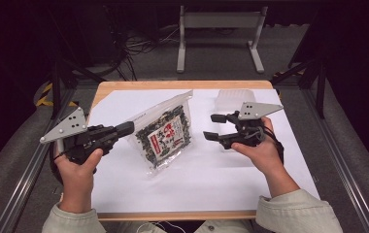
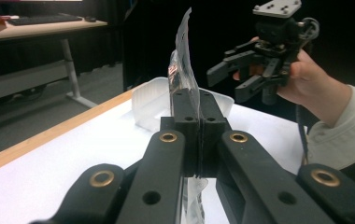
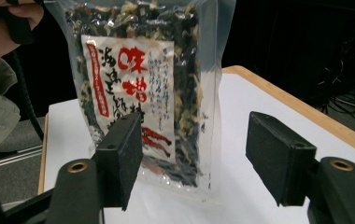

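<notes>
A clear plastic bag (image 1: 165,133) of dark dried flakes, with a white label in red writing, stands tilted on its lower edge on the white sheet. My left gripper (image 1: 126,128) is shut on the bag's left edge; in the left gripper view the jaws (image 2: 199,109) pinch the thin film of the bag (image 2: 185,60) between them. My right gripper (image 1: 210,127) hovers to the right of the bag, open, with nothing between its fingers. In the right gripper view the bag (image 3: 133,70) faces the open gripper (image 3: 194,158) a short way off.
A translucent plastic tub (image 1: 233,99) lies at the far side of the white sheet (image 1: 211,174), behind the right gripper. The wooden table edge (image 1: 182,84) runs along the back. A metal frame stands on the floor beyond.
</notes>
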